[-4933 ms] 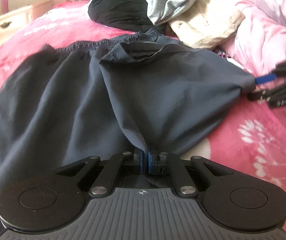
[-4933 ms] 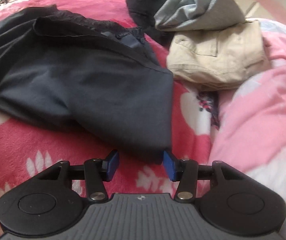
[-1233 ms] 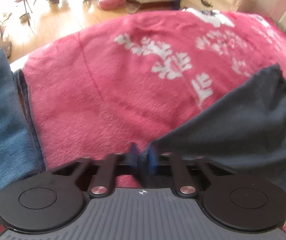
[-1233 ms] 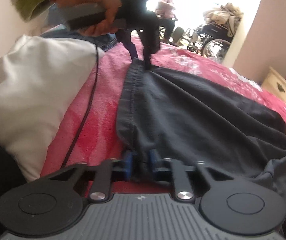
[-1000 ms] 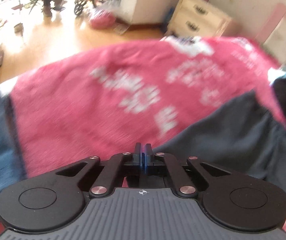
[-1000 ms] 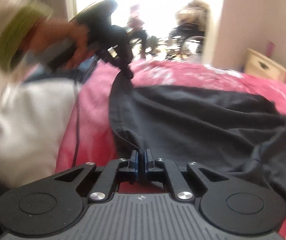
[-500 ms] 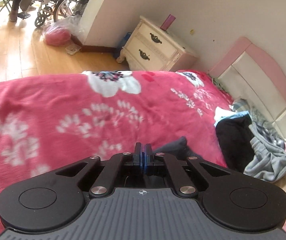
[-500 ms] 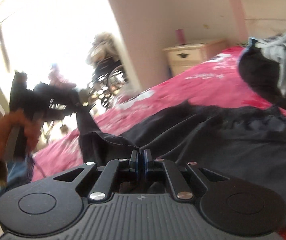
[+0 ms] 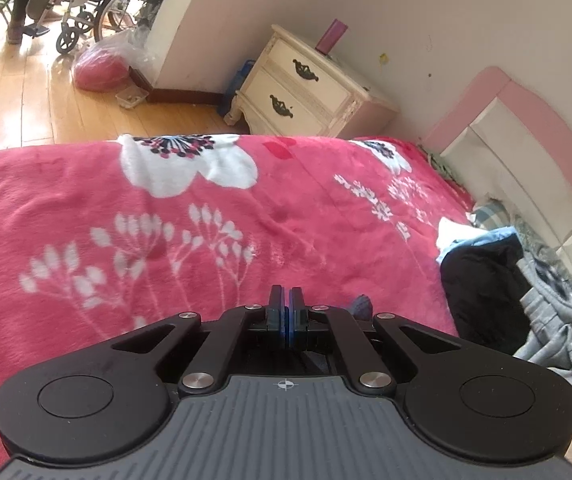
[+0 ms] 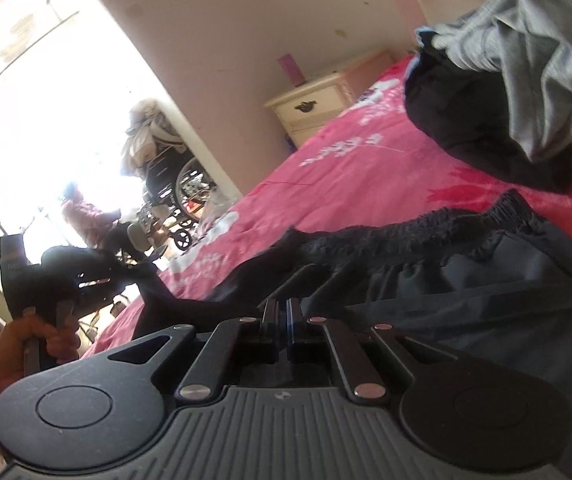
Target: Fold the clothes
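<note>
Dark navy shorts (image 10: 466, 280) with an elastic waistband lie on the red flowered blanket (image 9: 205, 216). My right gripper (image 10: 281, 310) is shut on the hem of the shorts, lifted over the garment. My left gripper (image 9: 286, 304) is shut on the other hem corner; only a scrap of dark cloth (image 9: 362, 306) shows beside its fingers. In the right wrist view the left gripper (image 10: 133, 266) holds the cloth raised at the left, held by a hand.
A pile of black and grey clothes (image 9: 526, 300) lies at the head of the bed, also in the right wrist view (image 10: 518, 80). A cream nightstand (image 9: 306, 84) stands by the wall. A pink headboard (image 9: 518, 136) is at right. Wheelchairs (image 9: 117, 4) stand on the wooden floor.
Both grippers have lifted the hem of the shorts off the blanket and swung it toward the waistband and the head of the bed. The views have tilted up toward the wall.
</note>
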`<act>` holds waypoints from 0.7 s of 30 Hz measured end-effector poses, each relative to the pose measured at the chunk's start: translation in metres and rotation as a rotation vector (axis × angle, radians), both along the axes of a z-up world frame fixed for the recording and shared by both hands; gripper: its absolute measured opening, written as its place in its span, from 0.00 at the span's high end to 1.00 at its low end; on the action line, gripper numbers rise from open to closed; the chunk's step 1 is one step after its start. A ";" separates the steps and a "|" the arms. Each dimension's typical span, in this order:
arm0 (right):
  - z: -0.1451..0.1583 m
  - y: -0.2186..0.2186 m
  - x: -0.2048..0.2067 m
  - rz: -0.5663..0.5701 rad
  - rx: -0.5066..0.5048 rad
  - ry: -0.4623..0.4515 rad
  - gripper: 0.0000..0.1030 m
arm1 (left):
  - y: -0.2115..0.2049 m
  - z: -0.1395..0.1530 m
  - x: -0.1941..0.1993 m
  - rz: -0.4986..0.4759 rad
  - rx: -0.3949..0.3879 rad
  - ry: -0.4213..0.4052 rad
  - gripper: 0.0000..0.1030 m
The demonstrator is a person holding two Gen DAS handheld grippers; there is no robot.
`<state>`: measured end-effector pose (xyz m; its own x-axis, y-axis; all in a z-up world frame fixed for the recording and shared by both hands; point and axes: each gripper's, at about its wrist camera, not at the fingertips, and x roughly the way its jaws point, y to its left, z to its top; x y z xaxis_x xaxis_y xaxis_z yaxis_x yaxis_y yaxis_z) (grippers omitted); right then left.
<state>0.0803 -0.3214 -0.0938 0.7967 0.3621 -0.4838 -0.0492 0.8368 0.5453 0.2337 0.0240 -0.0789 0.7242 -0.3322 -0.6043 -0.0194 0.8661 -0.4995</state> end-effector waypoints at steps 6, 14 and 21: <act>-0.015 -0.016 0.009 -0.050 0.031 0.036 0.99 | -0.009 -0.016 0.018 -0.022 -0.034 0.008 1.00; -0.013 -0.008 -0.003 -0.006 -0.058 0.049 0.48 | 0.003 -0.034 0.022 -0.063 -0.114 0.083 0.53; 0.000 0.039 -0.019 0.120 -0.386 -0.039 0.32 | 0.026 -0.012 -0.023 -0.108 -0.037 0.019 0.52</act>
